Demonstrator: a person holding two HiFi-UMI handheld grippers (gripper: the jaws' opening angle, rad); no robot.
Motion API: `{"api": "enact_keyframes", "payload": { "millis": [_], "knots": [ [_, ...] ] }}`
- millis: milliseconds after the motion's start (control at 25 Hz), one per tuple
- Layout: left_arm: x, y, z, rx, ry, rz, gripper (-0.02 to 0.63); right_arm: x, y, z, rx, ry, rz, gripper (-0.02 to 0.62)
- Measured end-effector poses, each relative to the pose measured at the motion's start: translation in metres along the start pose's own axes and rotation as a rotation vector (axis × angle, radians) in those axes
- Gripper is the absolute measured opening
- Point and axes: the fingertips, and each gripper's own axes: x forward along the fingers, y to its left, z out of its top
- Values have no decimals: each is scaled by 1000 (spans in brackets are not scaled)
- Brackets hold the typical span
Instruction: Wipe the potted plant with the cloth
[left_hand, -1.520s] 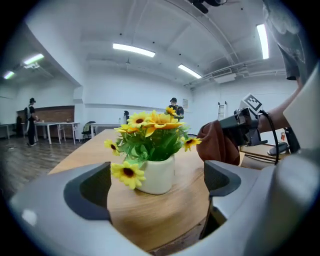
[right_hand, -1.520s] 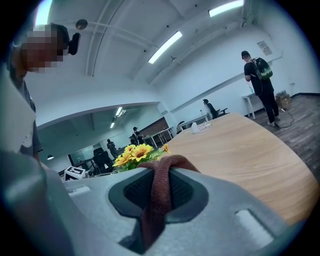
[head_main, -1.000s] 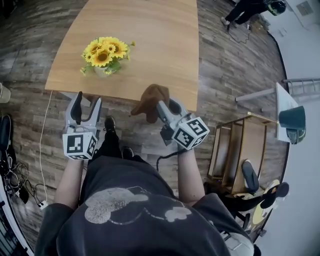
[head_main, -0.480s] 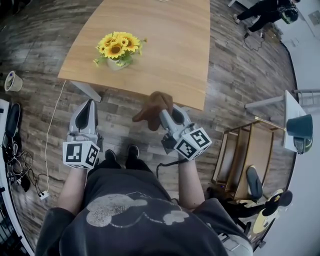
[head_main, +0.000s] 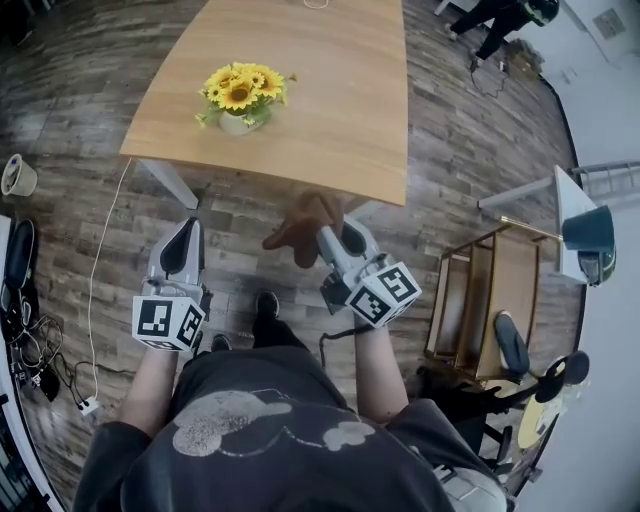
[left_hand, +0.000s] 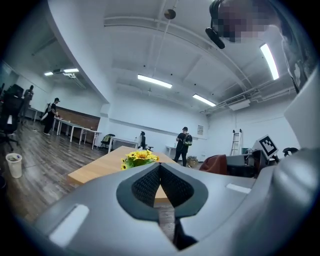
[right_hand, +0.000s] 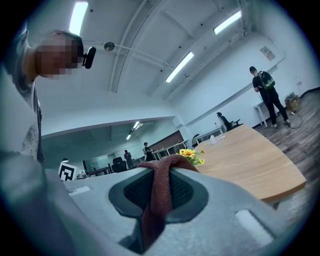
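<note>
1. Potted plant (head_main: 240, 96) stands upright on the desk (head_main: 340, 120), toward the left part of the top as the head view shows it. It is well apart from both grippers, which are held over the floor (head_main: 455, 130) on the near side of the desk's edge.
2. It is a tight bunch of yellow, sunflower-like blooms with dark centres. A few green leaves show beneath them, and the pot is small and pale. I cannot tell whether the flowers are real or artificial.
3. The cloth (head_main: 298, 225) is reddish brown and bunched. The right gripper (head_main: 322, 234) has its jaws clamped on it: the right gripper view shows a fold running between the pads, with the rest draping past the tips.
4. The left gripper (head_main: 187, 228) has its jaws clenched together with nothing between them.
5. Judged from this, the step in hand is the approach. The cloth is held ready but touches neither plant nor desk, so no wiping has begun.
6. The next move calls for carrying the cloth forward and leftward over the desk's edge to the blooms, then brushing them lightly. The pot looks small enough to tip or slide, so the left jaws may need to open and steady it.
</note>
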Motion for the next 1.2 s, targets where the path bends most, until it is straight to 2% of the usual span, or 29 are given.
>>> {"api": "enact_keyframes", "payload": {
  "millis": [200, 600, 920, 1200],
  "knots": [
    [-49, 25, 11, -17, -30, 43, 18, -18, 44, -6, -13, -22, -22, 44],
    [-137, 43, 17, -22, -50, 3, 18, -48, 137, -31, -75, -41, -52, 41],
    [-174, 33, 13, -21, -55, -49, 18, -74, 166, -49, -98, -47, -94, 40],
    [-193, 27, 11, -13, -48, -74, 18, -91, 177, -63, -77, -62, -117, 40]
  ]
}}
